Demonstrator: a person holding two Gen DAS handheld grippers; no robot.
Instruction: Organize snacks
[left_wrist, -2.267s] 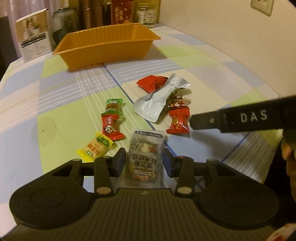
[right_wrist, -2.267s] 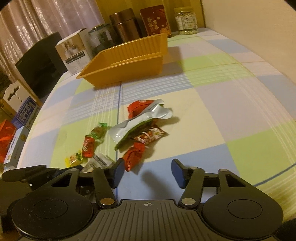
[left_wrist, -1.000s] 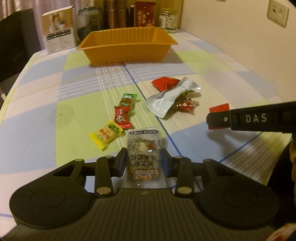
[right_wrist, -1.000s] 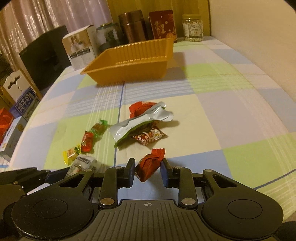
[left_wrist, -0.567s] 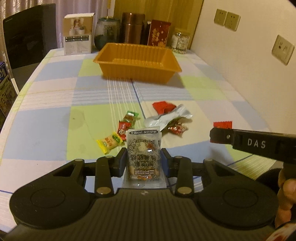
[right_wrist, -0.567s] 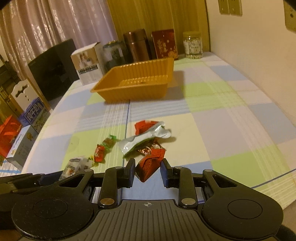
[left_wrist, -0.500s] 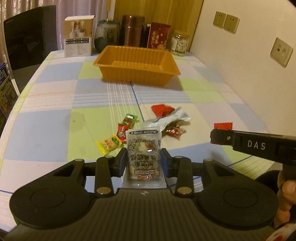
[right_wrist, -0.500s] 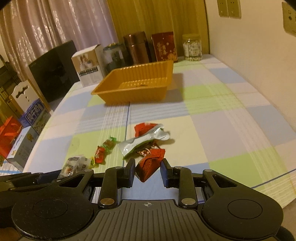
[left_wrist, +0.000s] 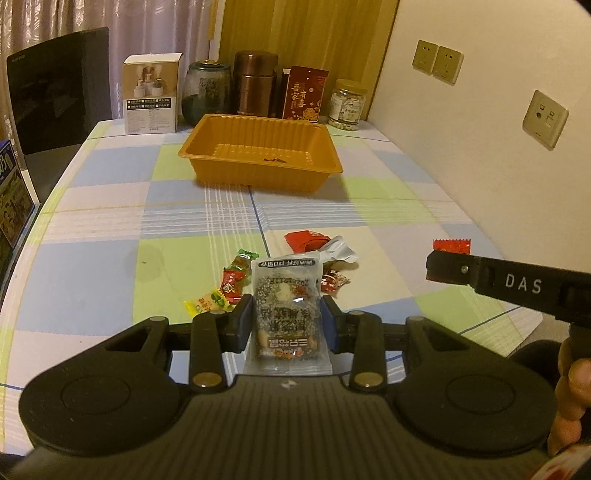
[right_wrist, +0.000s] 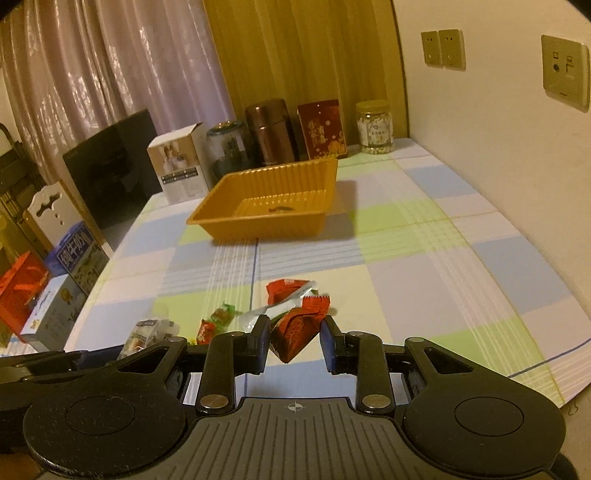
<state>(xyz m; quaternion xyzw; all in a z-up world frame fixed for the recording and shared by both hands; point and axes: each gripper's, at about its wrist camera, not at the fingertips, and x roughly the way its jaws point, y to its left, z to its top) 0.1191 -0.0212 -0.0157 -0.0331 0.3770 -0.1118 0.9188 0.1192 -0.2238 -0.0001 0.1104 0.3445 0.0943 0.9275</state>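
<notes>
Snacks were mostly unsorted: you held a clear packet (left_wrist: 286, 314) clamped in the left gripper (left_wrist: 286, 325) and a red packet (right_wrist: 295, 326) in the right gripper (right_wrist: 294, 345), five lay on the table (left_wrist: 92, 266), and the orange tray (left_wrist: 258, 177) was nearly bare.

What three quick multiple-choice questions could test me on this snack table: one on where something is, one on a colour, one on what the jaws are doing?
1. Where is the orange tray?
A. Beyond the loose snacks, before the jars
B. On the floor
C. Under the red packet

2. What colour is the packet in the right gripper?
A. Blue
B. Red
C. White

3. What is the left gripper doing?
A. Hanging open and empty
B. Gripping a clear snack packet
C. Gripping the tray

Answers: 1 A, the tray sits past the sweets; 2 B, its wrapper is red; 3 B, the jaws press both sides.
</notes>
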